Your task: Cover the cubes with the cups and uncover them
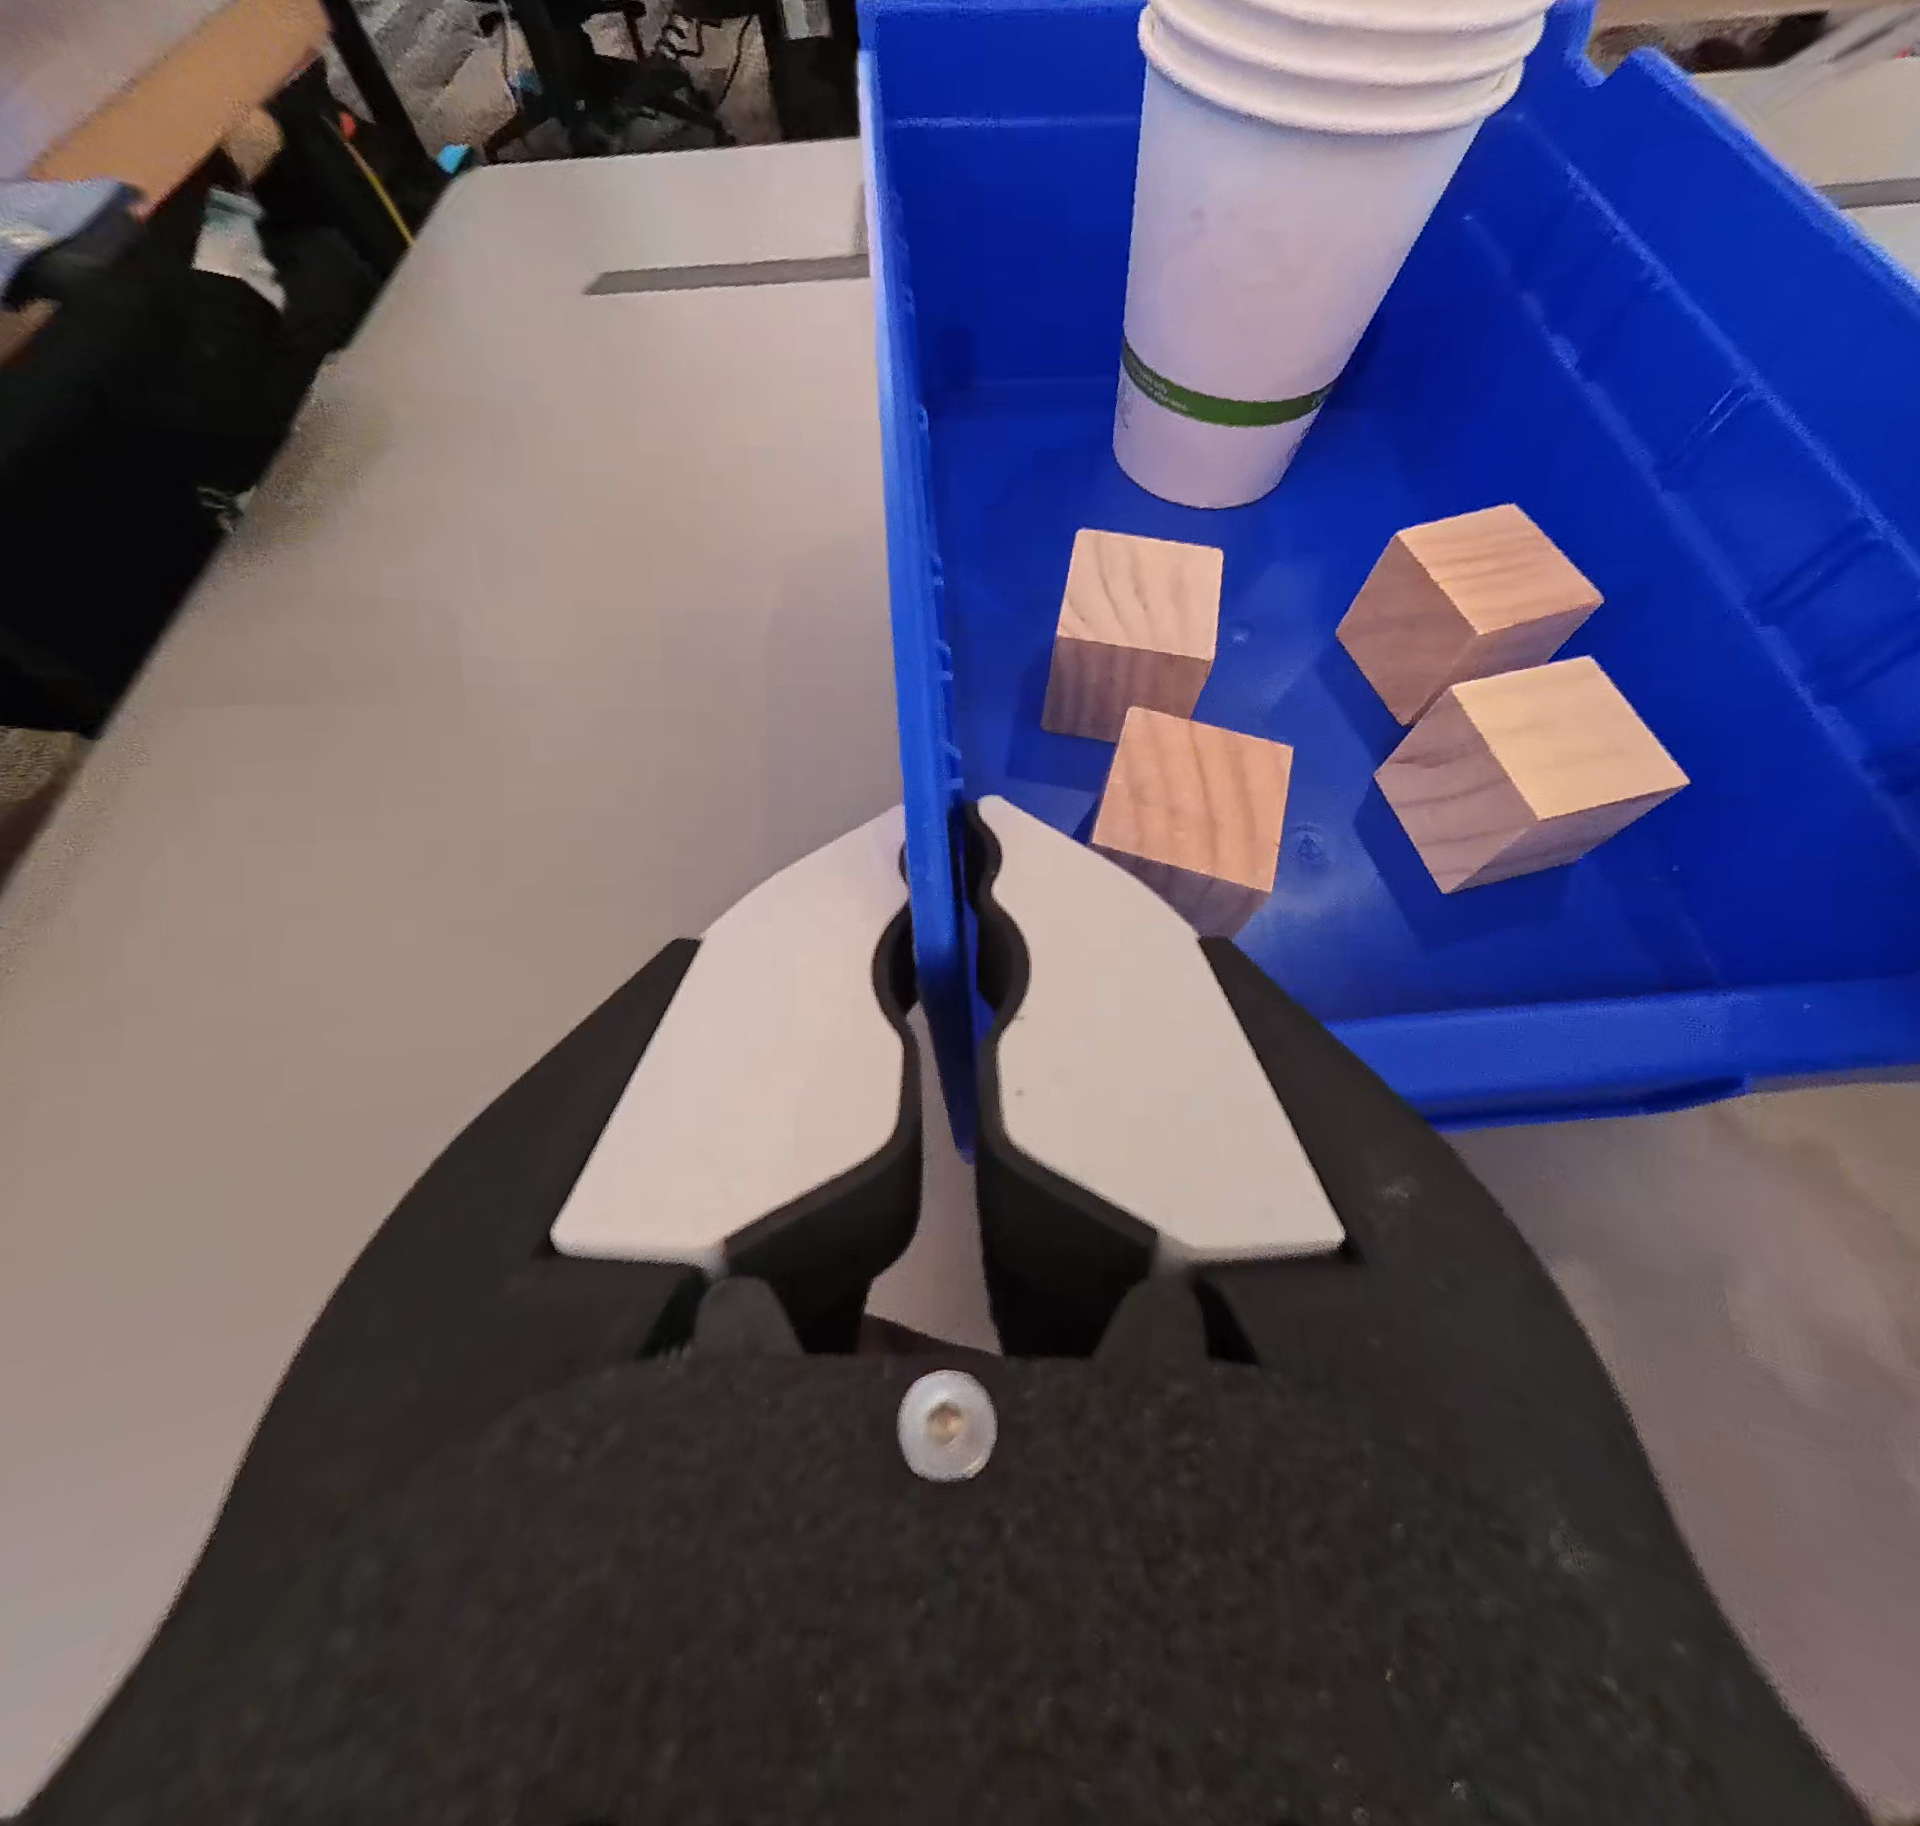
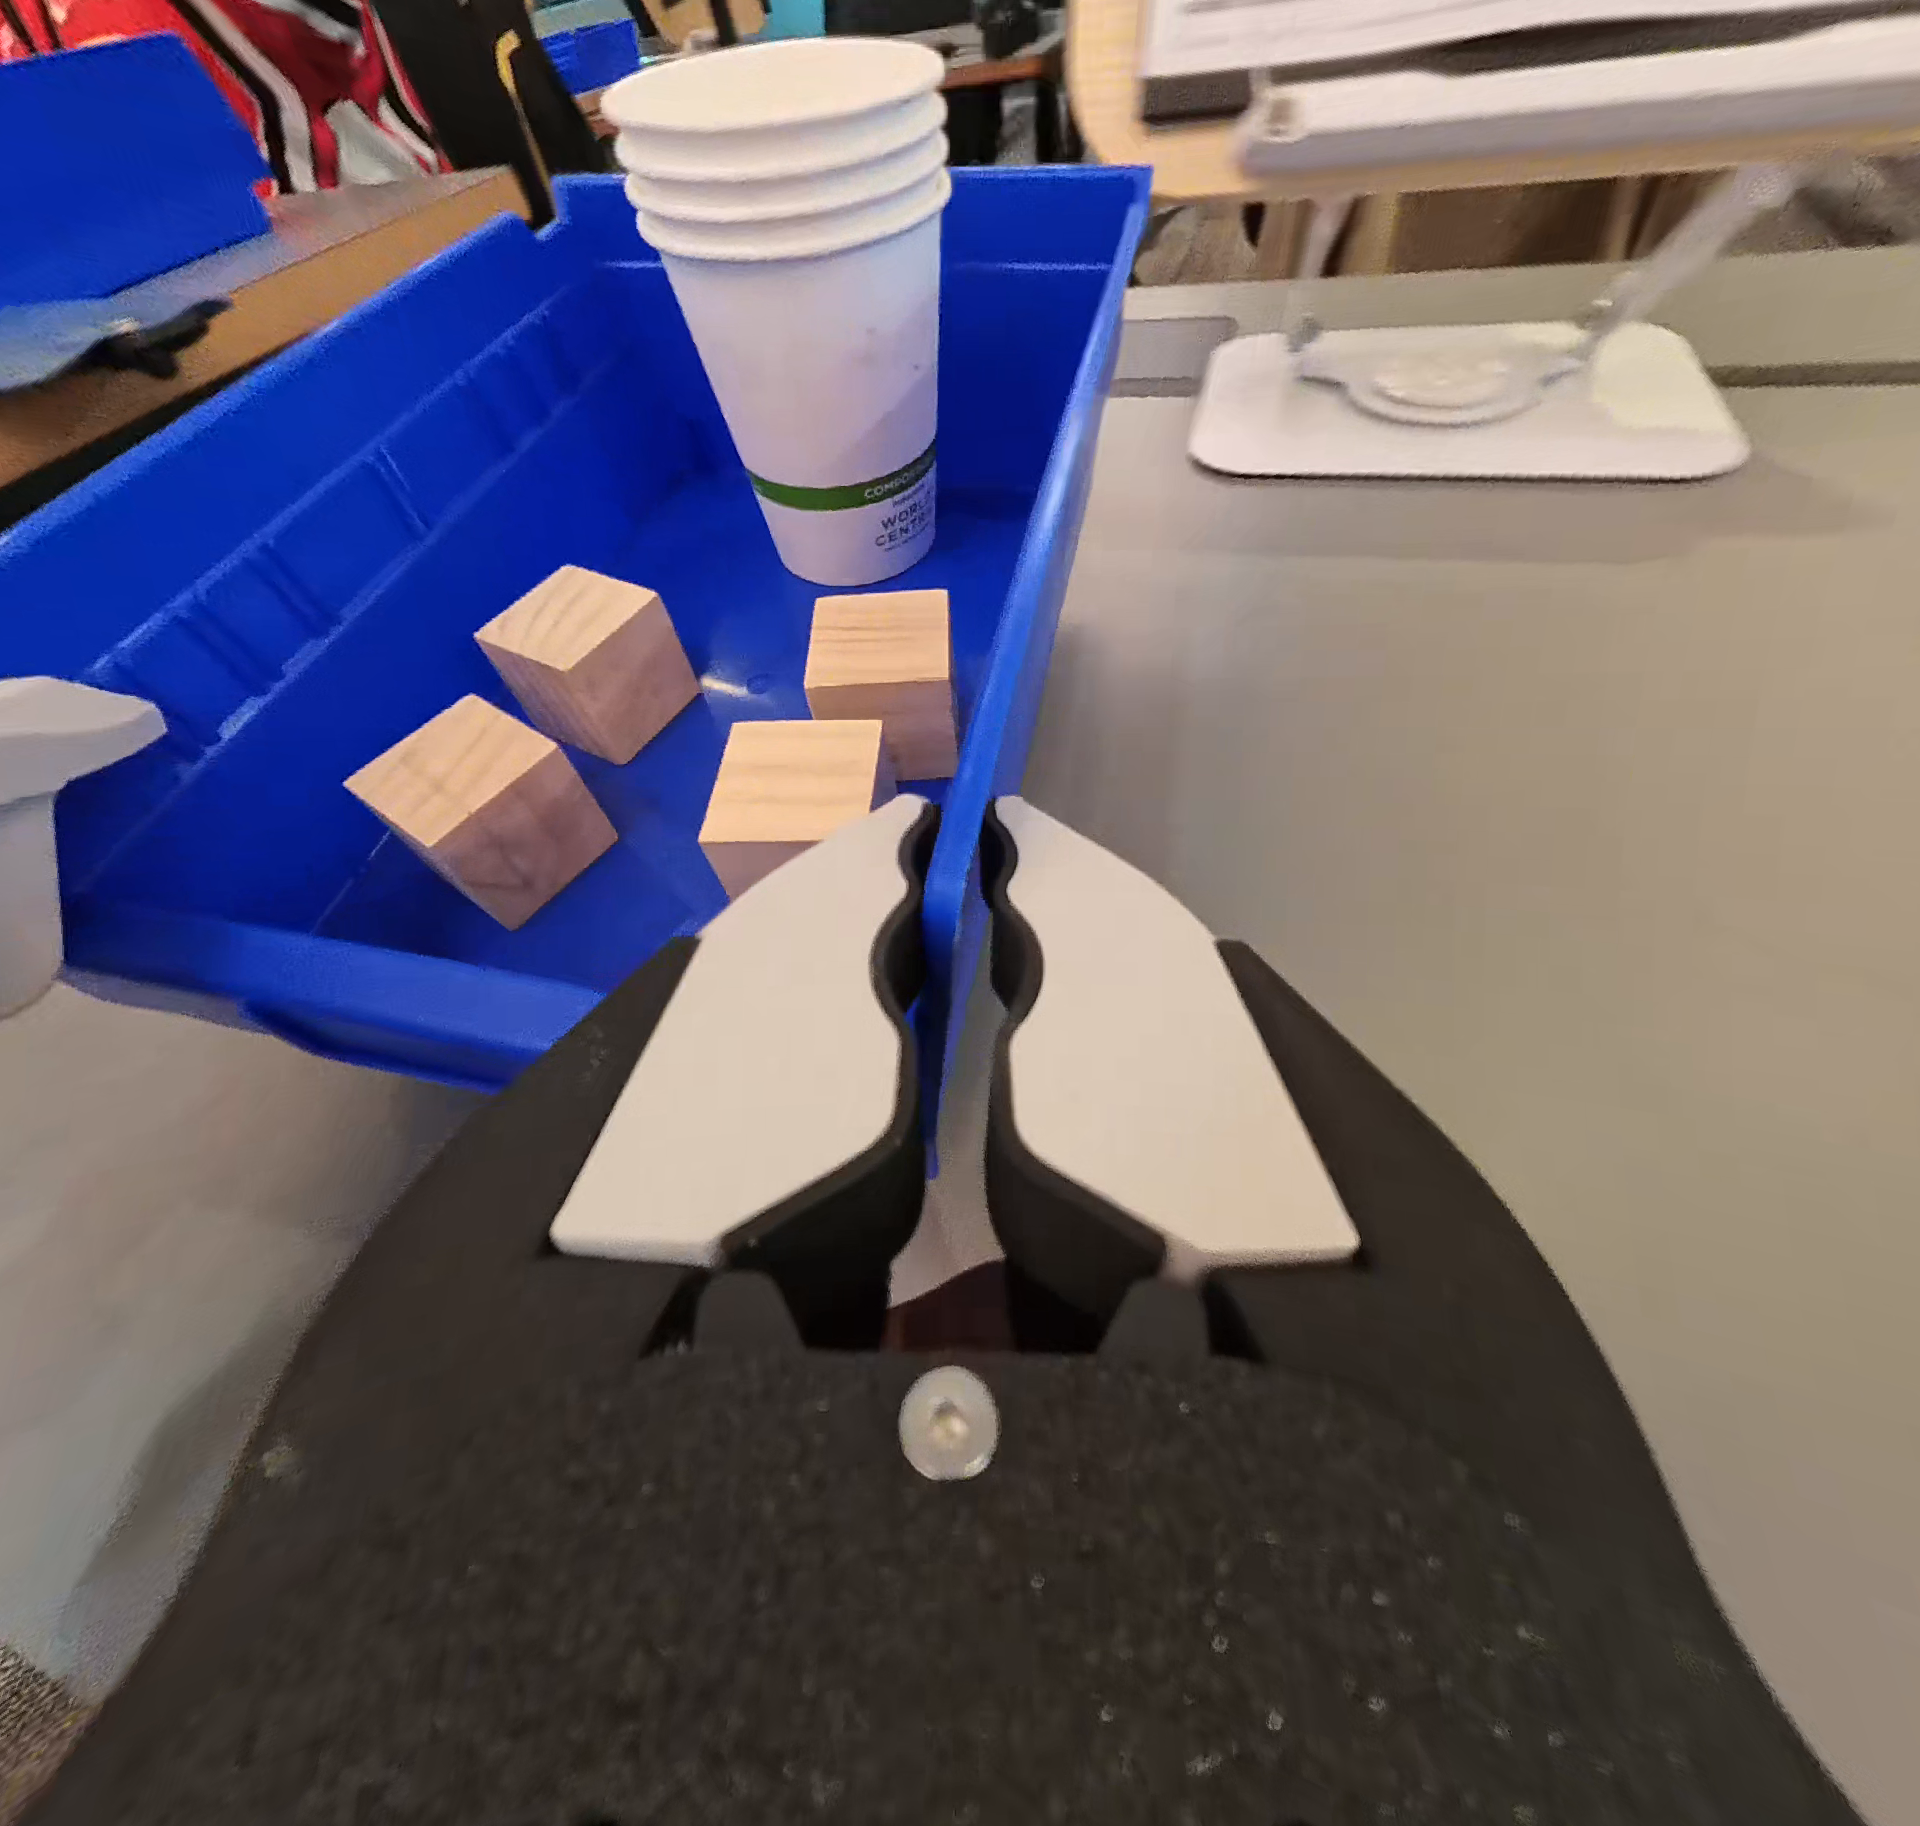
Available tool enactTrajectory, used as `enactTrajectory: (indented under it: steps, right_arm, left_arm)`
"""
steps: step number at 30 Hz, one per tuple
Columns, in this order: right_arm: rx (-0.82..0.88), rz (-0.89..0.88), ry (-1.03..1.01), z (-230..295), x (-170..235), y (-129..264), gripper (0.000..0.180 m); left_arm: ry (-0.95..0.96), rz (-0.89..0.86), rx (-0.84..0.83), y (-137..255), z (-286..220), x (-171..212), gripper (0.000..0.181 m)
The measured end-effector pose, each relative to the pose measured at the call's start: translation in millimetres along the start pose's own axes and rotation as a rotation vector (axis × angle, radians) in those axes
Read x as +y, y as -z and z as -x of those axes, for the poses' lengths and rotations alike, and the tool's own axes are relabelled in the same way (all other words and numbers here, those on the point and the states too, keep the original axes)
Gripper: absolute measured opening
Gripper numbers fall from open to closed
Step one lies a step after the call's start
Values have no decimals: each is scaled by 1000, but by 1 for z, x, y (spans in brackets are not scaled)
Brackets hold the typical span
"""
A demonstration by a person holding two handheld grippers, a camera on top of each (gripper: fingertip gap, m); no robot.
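A blue plastic bin (image 1: 1714, 405) stands on the grey table. It holds several wooden cubes (image 1: 1138, 633) and a stack of white paper cups (image 1: 1278, 249) with a green band. My left gripper (image 1: 948, 831) is shut on the bin's left side wall (image 1: 920, 550), near the front corner. My right gripper (image 2: 961, 826) is shut on the bin's right side wall (image 2: 1049, 529). The cubes (image 2: 587, 659) and the cup stack (image 2: 821, 342) also show in the right wrist view, and so does the bin (image 2: 312, 550). The left gripper's pale fingers (image 2: 42, 737) show at that view's left edge.
The grey table (image 1: 520, 633) stretches to the left of the bin and to its right (image 2: 1455, 841). A white stand (image 2: 1465, 405) carrying papers sits at the back right. A wooden bench (image 1: 156, 62) and dark clutter lie beyond the table's far edge.
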State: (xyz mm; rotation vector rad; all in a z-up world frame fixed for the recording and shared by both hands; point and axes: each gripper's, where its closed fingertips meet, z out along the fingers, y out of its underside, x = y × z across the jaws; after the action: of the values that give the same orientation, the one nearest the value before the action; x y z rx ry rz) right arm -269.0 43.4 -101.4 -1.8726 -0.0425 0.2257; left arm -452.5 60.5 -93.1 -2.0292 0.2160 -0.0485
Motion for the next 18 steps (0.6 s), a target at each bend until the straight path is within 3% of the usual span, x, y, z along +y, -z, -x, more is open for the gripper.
enactTrajectory:
  steps: [7,12,16,18]
  right_arm:
    - [10,33,23,68,-7,-51,6]
    - [12,105,37,79,10,-75,6]
    - [-2,65,70,78,10,-74,9]
    - [-70,77,85,83,11,-72,21]
  left_arm:
    - [19,-9,-16,-24,84,-3,4]
    - [58,44,4,-45,102,15,3]
    - [72,28,37,-51,101,18,4]
    - [65,34,38,-54,101,17,4]
